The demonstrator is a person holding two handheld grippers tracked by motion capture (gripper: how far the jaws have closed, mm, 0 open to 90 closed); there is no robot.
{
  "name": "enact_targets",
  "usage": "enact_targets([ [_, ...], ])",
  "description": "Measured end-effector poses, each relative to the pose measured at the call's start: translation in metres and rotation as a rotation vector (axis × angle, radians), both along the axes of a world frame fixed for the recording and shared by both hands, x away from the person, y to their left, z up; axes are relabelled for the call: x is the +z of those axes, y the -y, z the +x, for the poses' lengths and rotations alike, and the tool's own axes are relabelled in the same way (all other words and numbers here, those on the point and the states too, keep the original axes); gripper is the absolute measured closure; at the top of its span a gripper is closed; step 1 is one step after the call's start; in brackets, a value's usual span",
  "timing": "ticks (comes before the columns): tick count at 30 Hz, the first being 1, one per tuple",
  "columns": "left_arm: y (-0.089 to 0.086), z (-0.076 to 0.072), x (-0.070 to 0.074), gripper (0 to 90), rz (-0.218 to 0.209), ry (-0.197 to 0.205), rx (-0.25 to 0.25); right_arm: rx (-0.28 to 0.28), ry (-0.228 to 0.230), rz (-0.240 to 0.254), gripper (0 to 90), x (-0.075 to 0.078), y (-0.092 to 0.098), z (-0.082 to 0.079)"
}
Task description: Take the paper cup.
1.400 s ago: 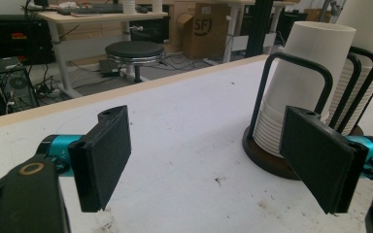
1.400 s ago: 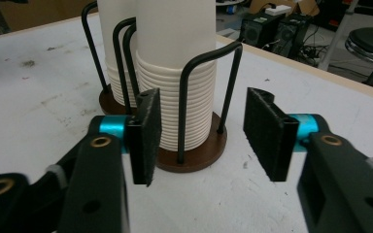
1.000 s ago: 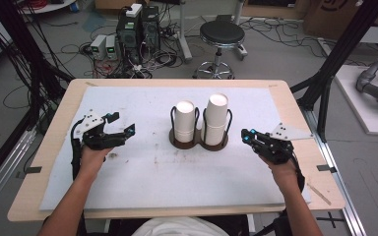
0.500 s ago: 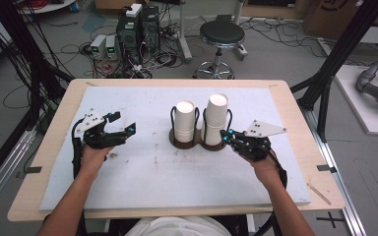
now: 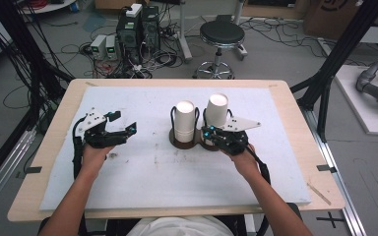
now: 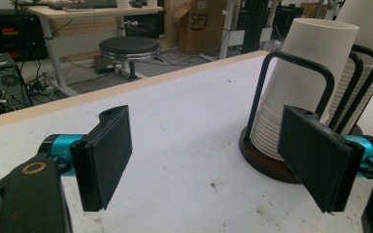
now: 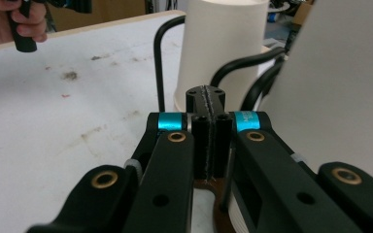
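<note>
Two stacks of upside-down white paper cups stand in a black wire holder with a brown base (image 5: 182, 142) at the middle of the table. The left stack (image 5: 184, 120) is lower than the right stack (image 5: 216, 110). My right gripper (image 5: 206, 132) is shut with nothing in it, its tips at the foot of the right stack. In the right gripper view the closed jaws (image 7: 207, 102) point at the left stack (image 7: 218, 48), with the right stack (image 7: 345, 97) close beside them. My left gripper (image 5: 124, 123) stands open, well left of the holder. Its jaws (image 6: 213, 165) hold nothing, and a cup stack (image 6: 301, 92) shows ahead.
A white mat (image 5: 152, 167) covers the wooden table (image 5: 44, 147). Black frame posts (image 5: 334, 64) stand at the table's sides. Beyond the far edge are a round stool (image 5: 221, 34) and computer boxes (image 5: 138, 29) on the floor.
My right gripper has moved left across the mat to the foot of the right cup stack, still shut. The left gripper has stayed where it was, open.
</note>
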State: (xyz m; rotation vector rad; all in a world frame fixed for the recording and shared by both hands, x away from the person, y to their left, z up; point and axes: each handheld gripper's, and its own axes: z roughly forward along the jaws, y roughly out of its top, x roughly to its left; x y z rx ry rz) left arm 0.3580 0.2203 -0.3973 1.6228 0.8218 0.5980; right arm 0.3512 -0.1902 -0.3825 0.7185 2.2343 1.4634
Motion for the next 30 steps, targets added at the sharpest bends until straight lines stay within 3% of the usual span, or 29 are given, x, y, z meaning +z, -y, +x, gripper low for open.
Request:
enact_targets([
  [3, 0.0, -0.002, -0.001, 20.3, 0.007, 0.001, -0.003, 0.032, 0.009, 0.007, 90.0, -0.001, -0.007, -0.001],
  [8, 0.0, -0.004, -0.001, 20.3, 0.005, 0.002, -0.001, 0.046, -0.023, -0.016, 90.0, -0.008, -0.021, 0.001],
  [15, 0.0, -0.004, -0.001, 20.3, 0.009, 0.004, 0.003, 0.005, -0.049, -0.079, 90.0, -0.027, -0.045, 0.008],
  [30, 0.001, -0.004, -0.002, 20.9, 0.018, -0.004, -0.009, -0.068, -0.114, -0.075, 90.0, -0.047, -0.059, 0.013],
])
